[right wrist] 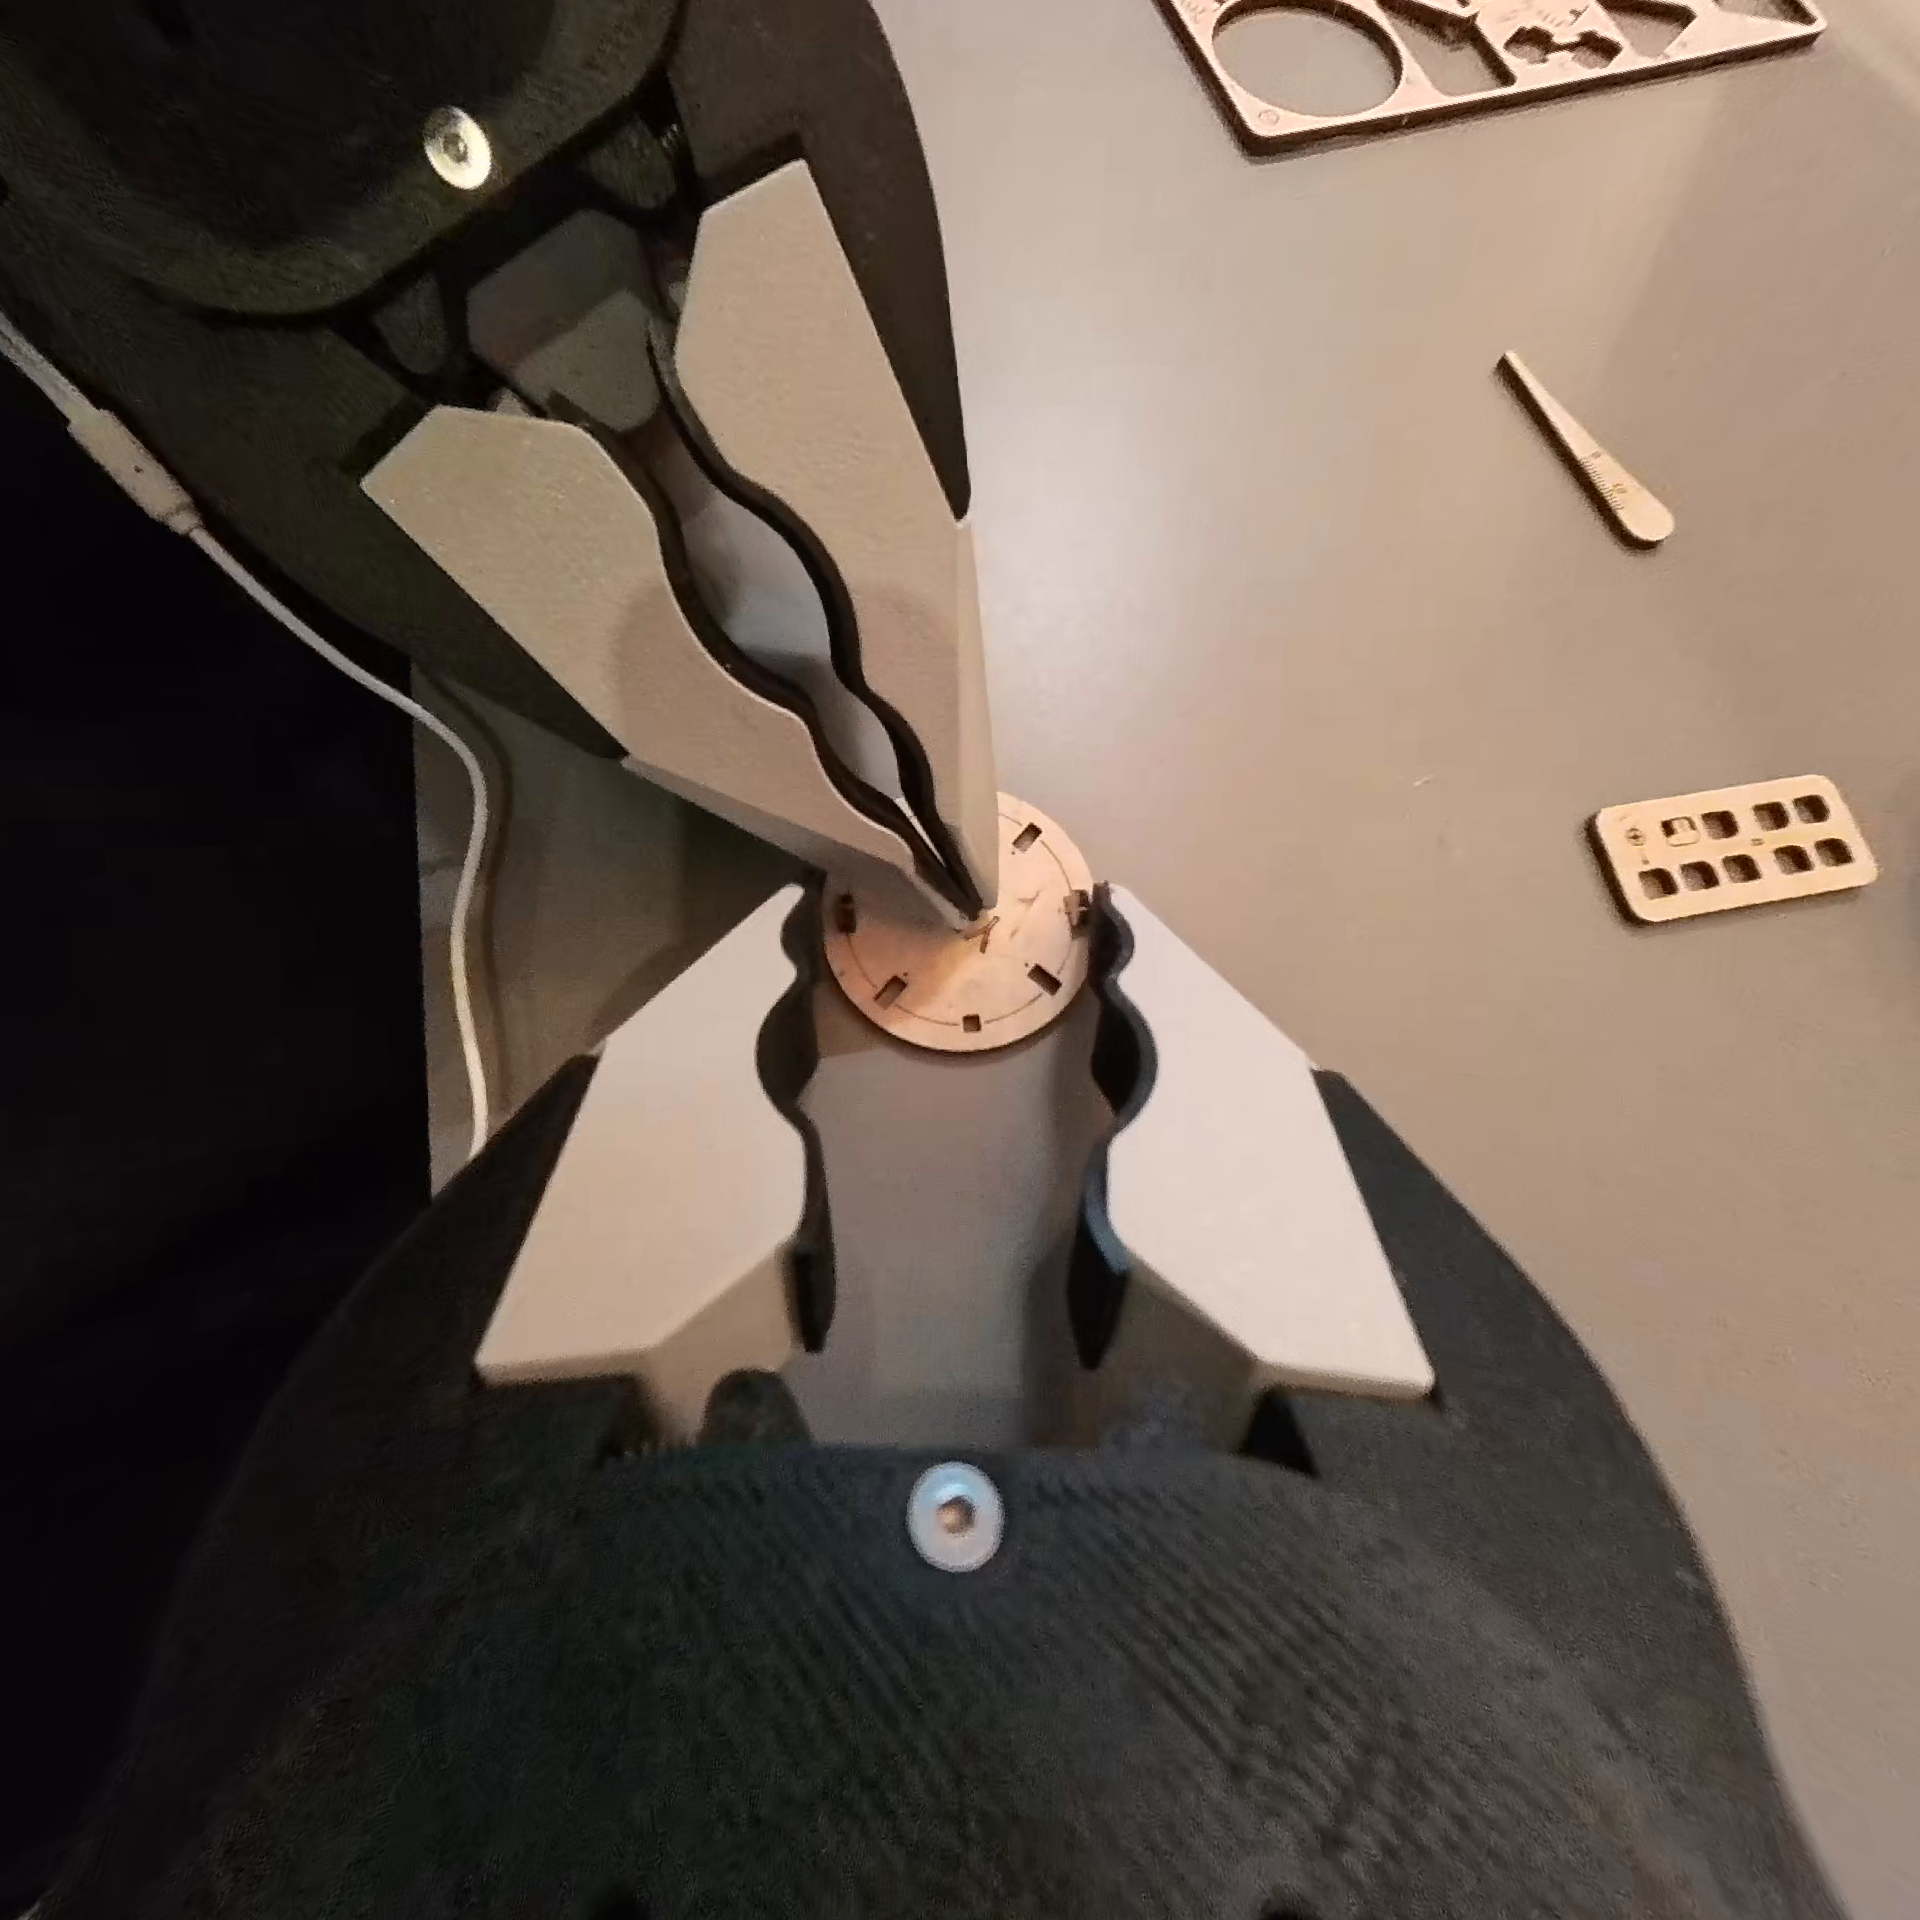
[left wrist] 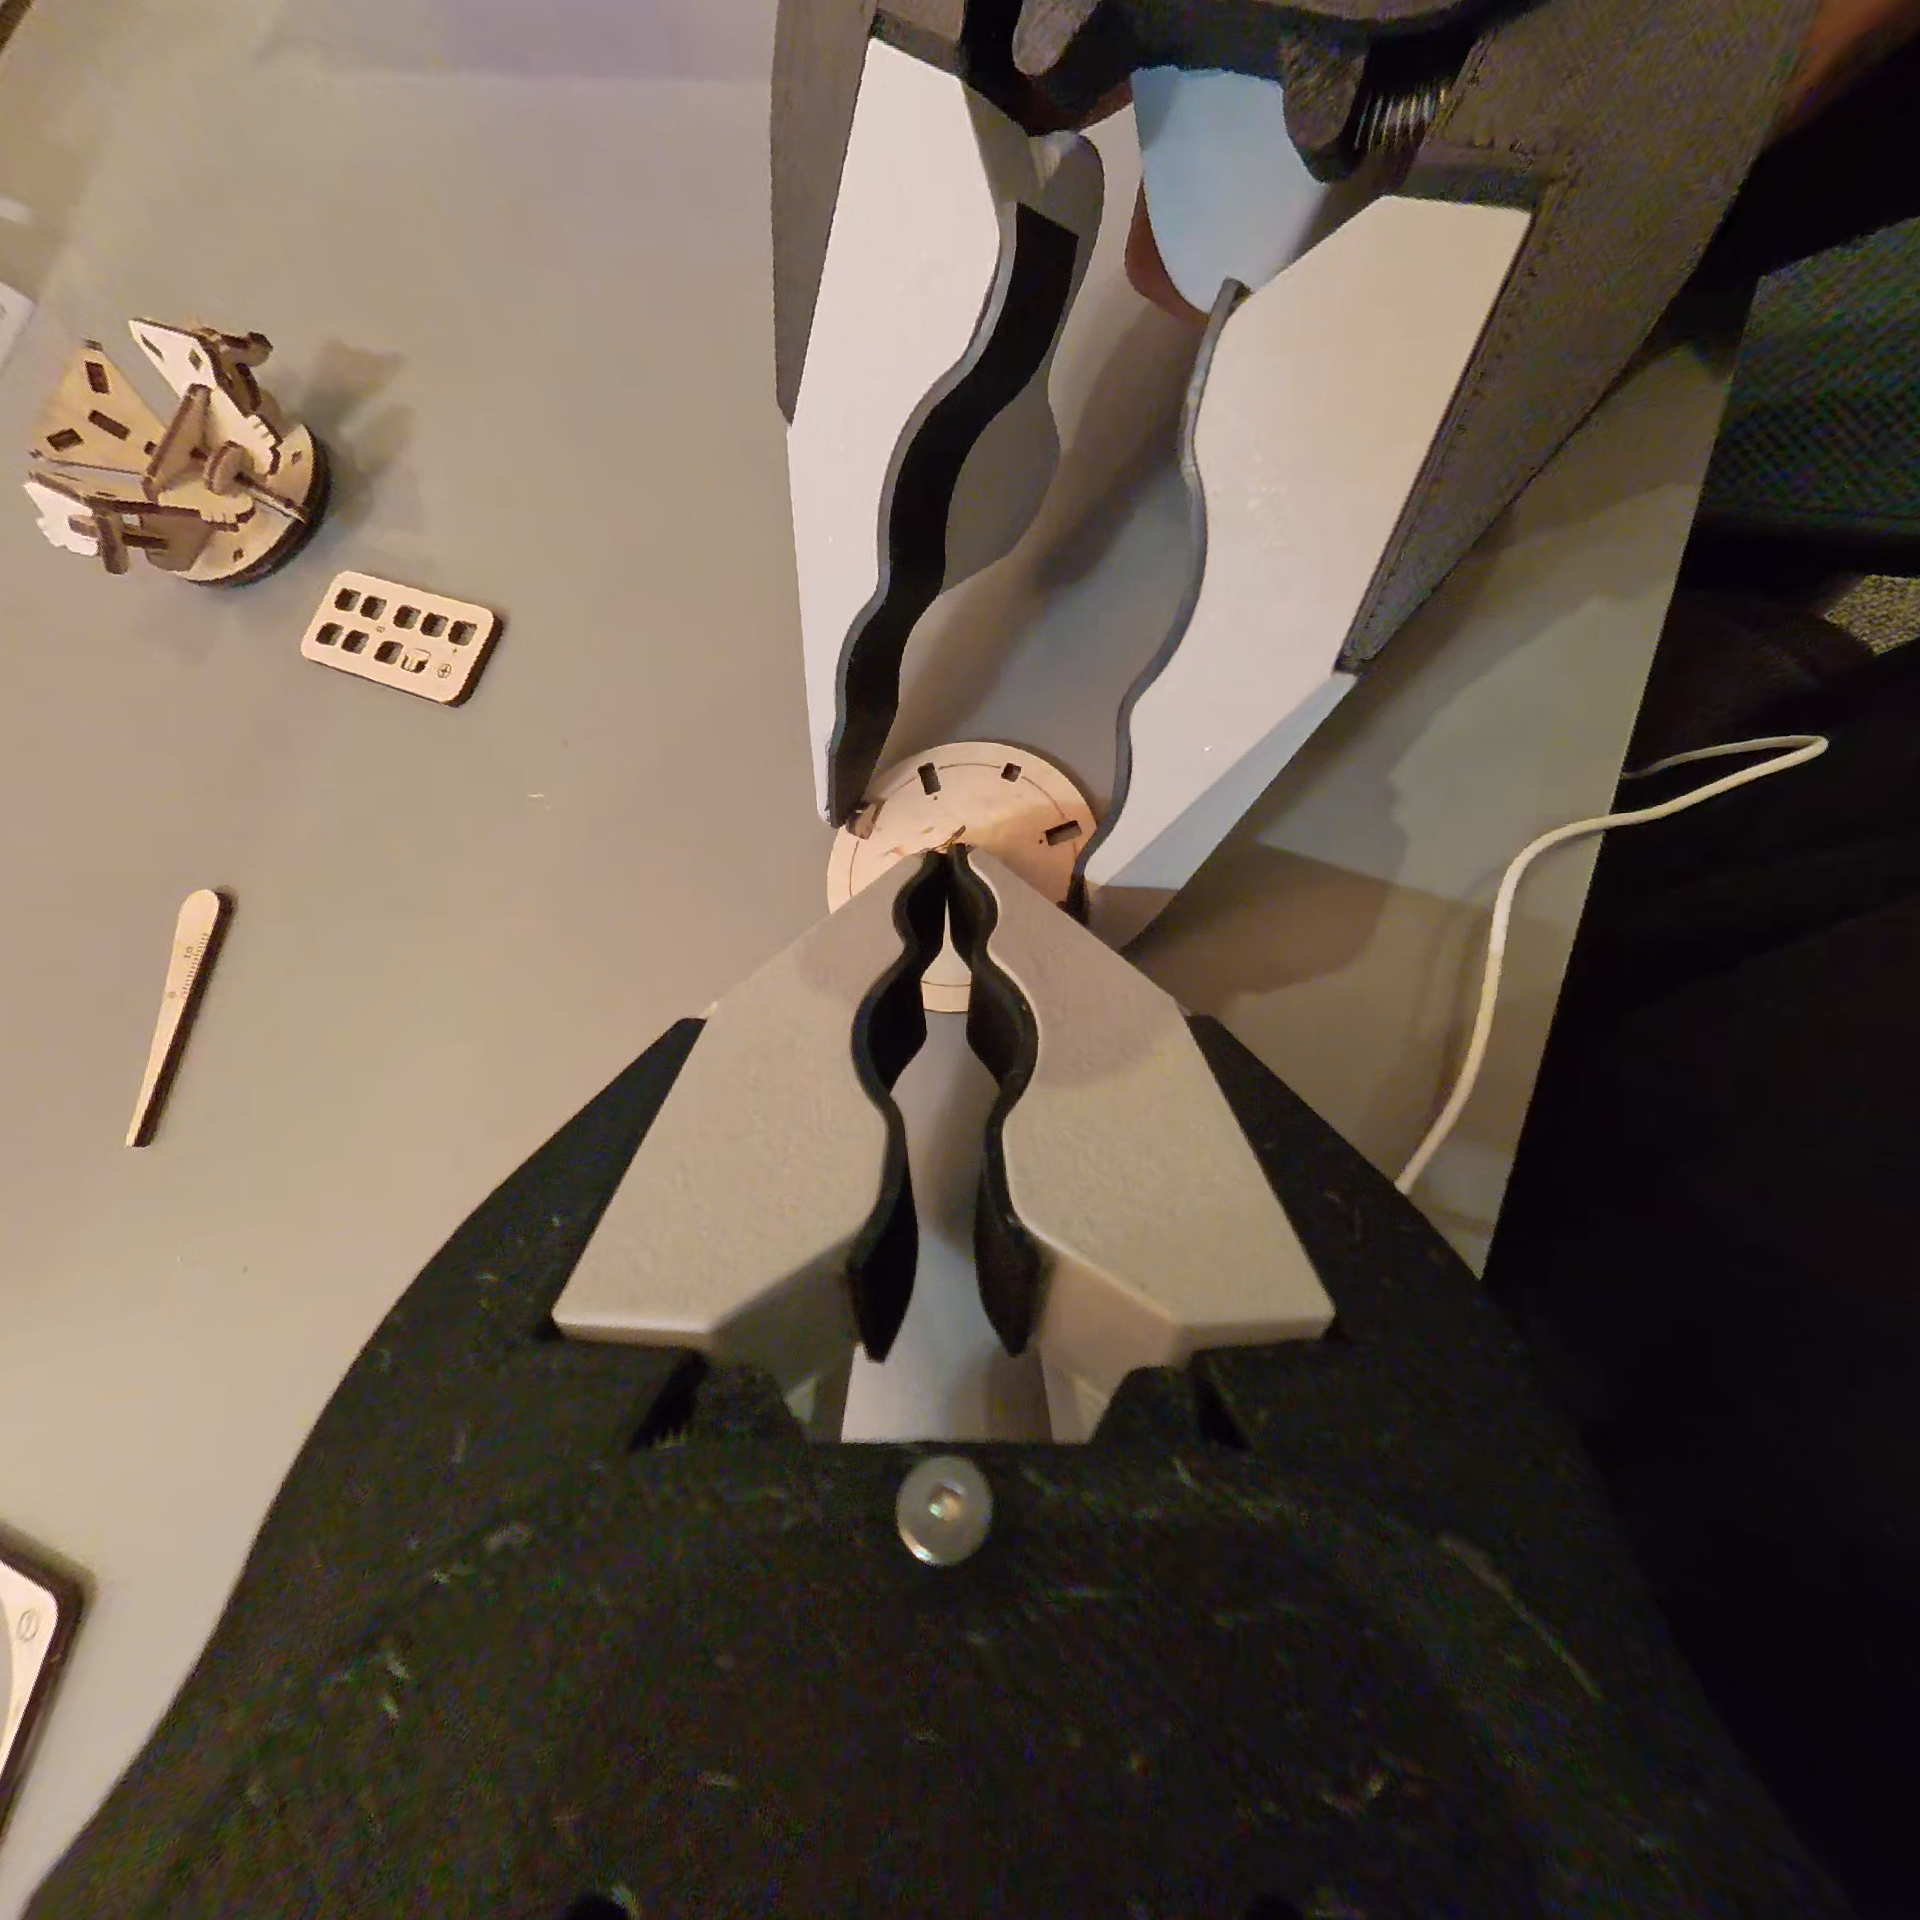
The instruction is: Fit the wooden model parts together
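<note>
A round wooden disc with small slots lies flat on the grey table. My left gripper is shut, and its tips rest on the middle of the disc. In the right wrist view the left gripper comes in from the upper left onto the disc. My right gripper straddles the disc, with a pad against its rim on each side. In the left wrist view the right gripper reaches in from the top.
A partly built wooden model, a slotted wooden plate and a tapered wooden stick lie to the left. A cut-out wooden sheet lies farther off. A white cable hangs past the table edge. The grippers are tip to tip, or close to it. About 12 centimeters separates my right fingertips from the slotted wooden plate. Seen from the right wrist view as well.
</note>
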The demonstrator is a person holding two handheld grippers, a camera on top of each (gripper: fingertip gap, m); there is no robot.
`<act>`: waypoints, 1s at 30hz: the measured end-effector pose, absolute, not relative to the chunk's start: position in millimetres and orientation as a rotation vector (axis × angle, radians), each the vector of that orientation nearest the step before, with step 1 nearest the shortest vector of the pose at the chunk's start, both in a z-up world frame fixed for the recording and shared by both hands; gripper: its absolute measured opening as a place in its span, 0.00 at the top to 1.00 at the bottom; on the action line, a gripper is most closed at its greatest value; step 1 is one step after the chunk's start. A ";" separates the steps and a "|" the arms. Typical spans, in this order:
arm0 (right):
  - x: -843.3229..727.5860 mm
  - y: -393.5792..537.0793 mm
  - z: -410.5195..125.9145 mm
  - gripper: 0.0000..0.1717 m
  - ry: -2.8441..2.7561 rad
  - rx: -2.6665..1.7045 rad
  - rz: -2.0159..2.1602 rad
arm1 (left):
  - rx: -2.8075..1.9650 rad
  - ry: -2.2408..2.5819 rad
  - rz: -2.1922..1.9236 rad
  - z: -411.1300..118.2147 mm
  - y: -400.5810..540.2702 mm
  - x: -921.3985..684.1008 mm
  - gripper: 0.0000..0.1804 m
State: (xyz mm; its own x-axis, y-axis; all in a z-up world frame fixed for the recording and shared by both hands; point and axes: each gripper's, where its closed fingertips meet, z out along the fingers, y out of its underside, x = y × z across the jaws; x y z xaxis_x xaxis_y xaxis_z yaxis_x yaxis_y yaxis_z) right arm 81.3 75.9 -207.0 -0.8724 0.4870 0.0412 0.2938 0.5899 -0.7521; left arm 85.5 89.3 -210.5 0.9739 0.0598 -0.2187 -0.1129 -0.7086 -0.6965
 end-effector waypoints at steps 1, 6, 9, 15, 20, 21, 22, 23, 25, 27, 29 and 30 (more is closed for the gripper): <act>81.4 76.0 -207.1 0.71 -2.576 -0.643 1.151 | -2.341 0.036 0.287 -210.5 89.2 85.5 1.00; 81.6 76.1 -207.2 0.71 -2.573 -0.638 1.146 | -2.342 0.031 0.273 -210.6 89.3 85.4 1.00; 81.8 76.2 -207.2 0.71 -2.569 -0.632 1.140 | -2.342 0.030 0.275 -210.7 89.7 85.1 1.00; 81.7 76.3 -207.0 0.71 -2.566 -0.629 1.137 | -2.342 0.033 0.282 -210.6 89.8 84.9 1.00; 81.7 76.7 -207.1 0.71 -2.567 -0.628 1.138 | -2.342 0.031 0.276 -210.5 89.9 84.8 0.99; 81.7 76.7 -207.1 0.71 -2.567 -0.626 1.138 | -2.342 0.030 0.275 -210.6 89.9 84.8 0.99; 81.7 76.8 -207.1 0.71 -2.567 -0.624 1.138 | -2.342 0.030 0.274 -210.6 89.9 84.7 0.99; 81.7 76.8 -207.1 0.71 -2.567 -0.622 1.137 | -2.342 0.030 0.274 -210.6 89.9 84.7 0.99; 81.7 76.8 -207.0 0.71 -2.567 -0.619 1.136 | -2.342 0.030 0.275 -210.6 89.9 84.7 0.99; 81.8 76.9 -207.0 0.71 -2.566 -0.619 1.135 | -2.342 0.030 0.274 -210.6 89.9 84.6 0.99; 81.8 76.9 -207.0 0.71 -2.565 -0.617 1.133 | -2.342 0.029 0.272 -210.5 89.9 84.6 0.99; 81.9 76.8 -207.0 0.71 -2.565 -0.615 1.132 | -2.342 0.029 0.271 -210.6 89.9 84.5 0.99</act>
State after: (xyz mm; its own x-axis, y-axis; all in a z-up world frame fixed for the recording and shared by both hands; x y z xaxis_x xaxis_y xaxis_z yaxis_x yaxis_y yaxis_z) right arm 81.9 76.8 -207.0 -0.8732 0.4818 0.0735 0.2703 0.6041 -0.7496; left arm 84.5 89.9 -210.6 0.9773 0.0602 -0.2034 -0.1017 -0.7083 -0.6986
